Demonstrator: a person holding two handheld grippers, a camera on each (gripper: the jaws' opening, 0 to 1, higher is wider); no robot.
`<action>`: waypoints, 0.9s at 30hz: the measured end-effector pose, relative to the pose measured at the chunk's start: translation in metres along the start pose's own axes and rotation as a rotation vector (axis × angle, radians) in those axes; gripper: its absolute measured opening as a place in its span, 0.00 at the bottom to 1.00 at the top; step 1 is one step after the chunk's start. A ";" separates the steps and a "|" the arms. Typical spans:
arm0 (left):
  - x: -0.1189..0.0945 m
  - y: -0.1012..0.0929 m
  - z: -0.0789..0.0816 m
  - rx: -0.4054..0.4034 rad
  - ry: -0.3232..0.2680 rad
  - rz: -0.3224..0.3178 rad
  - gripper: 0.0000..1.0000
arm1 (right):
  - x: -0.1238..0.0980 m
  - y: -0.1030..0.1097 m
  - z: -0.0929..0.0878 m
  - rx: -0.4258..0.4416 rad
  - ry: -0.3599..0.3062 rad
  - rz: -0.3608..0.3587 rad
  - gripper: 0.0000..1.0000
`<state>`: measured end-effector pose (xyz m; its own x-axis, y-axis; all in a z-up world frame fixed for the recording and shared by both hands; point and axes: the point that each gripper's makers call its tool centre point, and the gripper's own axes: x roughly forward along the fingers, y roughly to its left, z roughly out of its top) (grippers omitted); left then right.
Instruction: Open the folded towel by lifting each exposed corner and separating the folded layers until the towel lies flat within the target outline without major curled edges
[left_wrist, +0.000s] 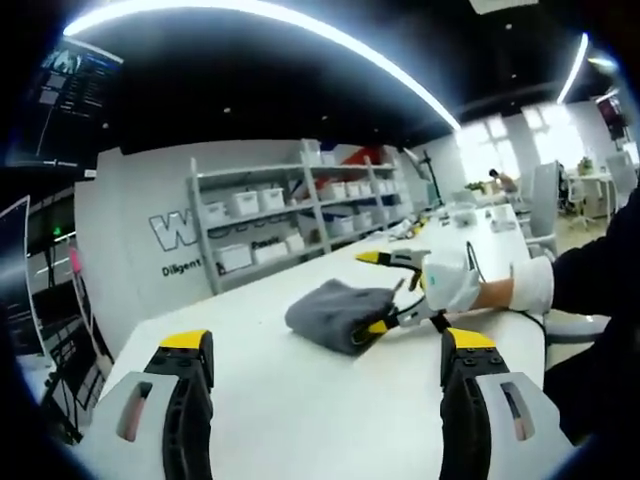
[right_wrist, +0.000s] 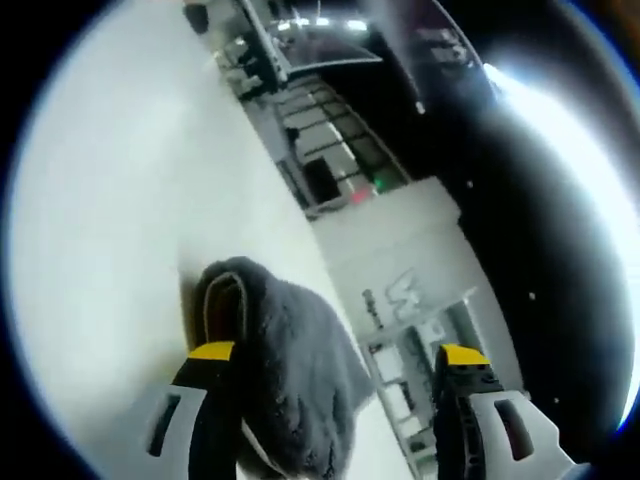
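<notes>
A grey folded towel (left_wrist: 335, 312) lies bunched on the white table (left_wrist: 300, 400), a short way ahead of my left gripper (left_wrist: 325, 345). That gripper is open, with nothing between its yellow-tipped jaws. My right gripper (left_wrist: 373, 294), held by a white-gloved hand (left_wrist: 455, 280), comes in from the right. Its jaws are spread wide at the towel's right edge, one above it and one low against the cloth. In the right gripper view the towel (right_wrist: 290, 350) fills the gap between the open jaws of my right gripper (right_wrist: 335, 355) and presses close to the left jaw. A folded edge curls up there.
A grey shelf unit with white bins (left_wrist: 290, 215) stands against the lettered wall beyond the table. Small items (left_wrist: 470, 215) sit at the table's far end. A dark sleeve (left_wrist: 600, 280) is at the right. The table's left edge (left_wrist: 125, 345) drops off near my left jaw.
</notes>
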<state>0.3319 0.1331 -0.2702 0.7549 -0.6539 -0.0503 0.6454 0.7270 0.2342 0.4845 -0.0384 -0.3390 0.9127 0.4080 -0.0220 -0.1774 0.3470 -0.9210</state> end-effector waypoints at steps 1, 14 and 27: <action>0.000 0.000 0.001 0.000 -0.002 0.000 0.93 | -0.001 -0.002 -0.002 -0.003 0.006 -0.007 0.77; -0.002 -0.007 0.002 -0.016 -0.008 -0.031 0.93 | -0.009 -0.012 -0.019 -0.048 0.065 -0.046 0.78; 0.002 -0.010 -0.003 -0.020 0.005 -0.047 0.92 | -0.014 -0.013 -0.059 -0.029 0.151 0.005 0.61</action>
<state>0.3272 0.1257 -0.2750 0.7243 -0.6864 -0.0651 0.6822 0.6998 0.2118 0.4953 -0.0983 -0.3500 0.9572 0.2774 -0.0826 -0.1732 0.3202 -0.9314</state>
